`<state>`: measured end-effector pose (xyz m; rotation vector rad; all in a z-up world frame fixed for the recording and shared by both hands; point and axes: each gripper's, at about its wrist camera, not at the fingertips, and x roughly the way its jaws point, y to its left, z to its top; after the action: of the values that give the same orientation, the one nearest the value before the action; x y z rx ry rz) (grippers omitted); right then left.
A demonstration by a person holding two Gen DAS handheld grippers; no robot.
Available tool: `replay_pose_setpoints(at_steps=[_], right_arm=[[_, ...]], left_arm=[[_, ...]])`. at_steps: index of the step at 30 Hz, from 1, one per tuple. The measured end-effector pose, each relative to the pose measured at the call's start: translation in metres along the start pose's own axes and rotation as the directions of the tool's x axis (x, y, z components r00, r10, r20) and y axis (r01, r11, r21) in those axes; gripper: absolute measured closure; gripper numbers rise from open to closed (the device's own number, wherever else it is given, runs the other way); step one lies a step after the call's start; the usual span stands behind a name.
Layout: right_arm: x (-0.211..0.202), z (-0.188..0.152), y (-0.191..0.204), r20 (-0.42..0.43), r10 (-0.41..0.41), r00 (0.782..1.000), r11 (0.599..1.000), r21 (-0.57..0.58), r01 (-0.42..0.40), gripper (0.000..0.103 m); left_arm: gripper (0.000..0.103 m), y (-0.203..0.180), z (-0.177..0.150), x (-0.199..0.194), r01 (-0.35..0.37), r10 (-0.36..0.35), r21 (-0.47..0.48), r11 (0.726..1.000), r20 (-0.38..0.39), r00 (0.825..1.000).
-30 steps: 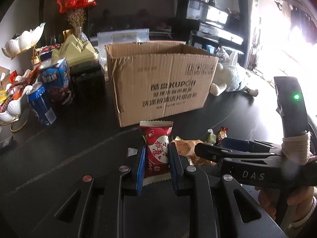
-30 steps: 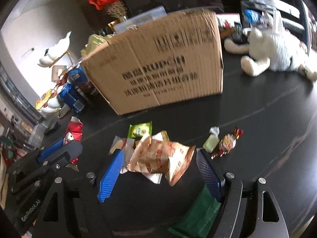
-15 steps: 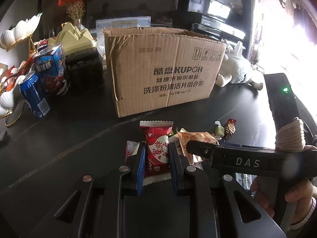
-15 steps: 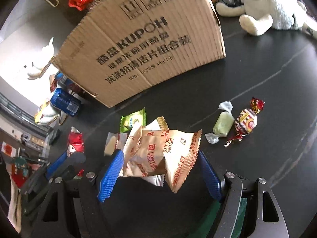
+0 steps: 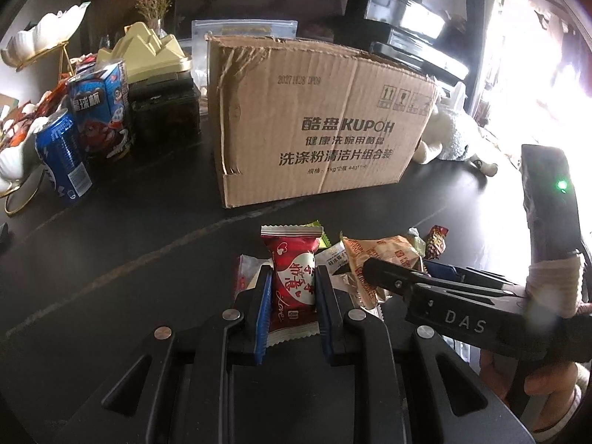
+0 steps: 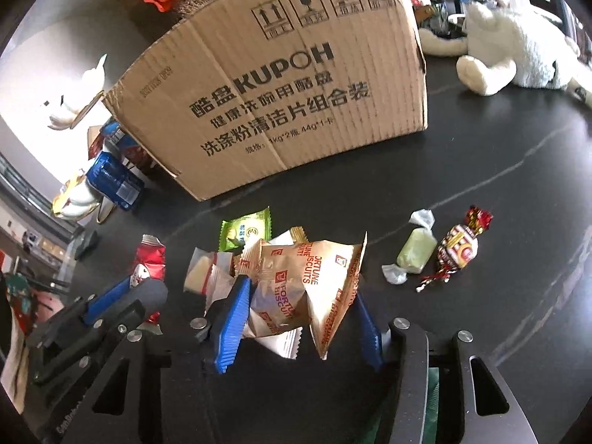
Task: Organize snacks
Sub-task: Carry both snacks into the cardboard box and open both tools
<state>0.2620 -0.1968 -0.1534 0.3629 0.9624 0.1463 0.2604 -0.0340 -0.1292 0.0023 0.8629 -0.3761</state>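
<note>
Red wrapper: red snack packet (image 5: pixel 294 281) stands upright, long axis up, clamped between the blue pads of the left hand-held gripper (image 5: pixel 292 292), jaws together on it, nearest in the left view.
Right hand-held gripper (image 6: pixel 299 318): jaws closing around the tan biscuit packets (image 6: pixel 307 277); left pad touches the crumpled foil, right pad looks just at its edge, so grip not firm yet, I judge.
Key relation: biscuit packets sit straight between the right fingers, bunched, long axis roughly across the jaws; right hand is the nearer one to them, left hand-held gripper just beside on the left.
Loose on surface (image 6: pixel 518 192): white packet (image 6: pixel 201 272) and green packet (image 6: pixel 246 227) just beyond the pile; pale green candy (image 6: pixel 414 251) and red-gold candy (image 6: pixel 457 251) to the right, touching or nearly.
Container: cardboard box (image 6: pixel 288 92) farther back, top open, inside hidden in both views.
Far left: blue can (image 5: pixel 63 157), blue carton (image 5: pixel 101 107), shell-shaped dish (image 5: pixel 11 162) with some wrappers.
Far right: white plush toy (image 6: pixel 518 48).
</note>
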Motion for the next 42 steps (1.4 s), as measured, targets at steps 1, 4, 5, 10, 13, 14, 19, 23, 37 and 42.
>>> replay_pose_setpoints(at_steps=[1, 4, 5, 10, 13, 14, 19, 23, 37, 42], right_arm=[[-0.002, 0.001, 0.0, 0.009, -0.002, 1.0, 1.0, -0.003, 0.003, 0.049], [-0.015, 0.004, 0.003, 0.043, -0.003, 0.999, 1.0, -0.016, 0.004, 0.049], [-0.021, 0.005, 0.0, 0.053, -0.003, 0.999, 1.0, -0.021, 0.004, 0.049], [-0.051, 0.013, 0.006, 0.127, -0.005, 0.992, 0.998, -0.067, 0.013, 0.049], [-0.069, 0.02, 0.011, 0.171, -0.001, 0.985, 0.996, -0.09, 0.016, 0.049], [-0.075, 0.023, 0.014, 0.187, 0.002, 0.982, 0.995, -0.101, 0.017, 0.049], [-0.101, 0.039, 0.024, 0.252, 0.007, 0.968, 0.99, -0.138, 0.029, 0.049], [-0.12, 0.055, 0.029, 0.298, 0.005, 0.955, 0.986, -0.16, 0.045, 0.049], [-0.138, 0.111, 0.045, 0.352, 0.02, 0.936, 0.971, -0.231, 0.066, 0.049], [-0.129, 0.131, 0.048, 0.349, 0.017, 0.937, 0.963, -0.259, 0.079, 0.049]], left_arm=[[0.08, 0.0, 0.001, -0.001, 0.0, 0.0, 0.0, 1.0, 0.004, 1.0], [0.08, -0.003, 0.005, -0.01, 0.002, -0.002, -0.001, 1.0, 0.022, 1.0], [0.08, -0.004, 0.007, -0.014, 0.003, -0.003, 0.0, 1.0, 0.029, 1.0], [0.08, -0.008, 0.02, -0.033, 0.009, -0.009, -0.006, 1.0, 0.072, 0.997], [0.08, -0.011, 0.03, -0.046, 0.013, -0.013, -0.001, 1.0, 0.102, 0.995], [0.08, -0.012, 0.033, -0.05, 0.014, -0.014, 0.001, 1.0, 0.111, 0.994], [0.08, -0.021, 0.054, -0.072, 0.009, -0.013, 0.029, 1.0, 0.166, 0.986], [0.08, -0.027, 0.071, -0.086, 0.005, -0.013, 0.041, 0.999, 0.206, 0.978], [0.08, -0.03, 0.126, -0.092, -0.002, -0.01, 0.048, 0.999, 0.246, 0.969], [0.08, -0.024, 0.146, -0.081, -0.009, -0.003, 0.047, 0.999, 0.242, 0.97]])
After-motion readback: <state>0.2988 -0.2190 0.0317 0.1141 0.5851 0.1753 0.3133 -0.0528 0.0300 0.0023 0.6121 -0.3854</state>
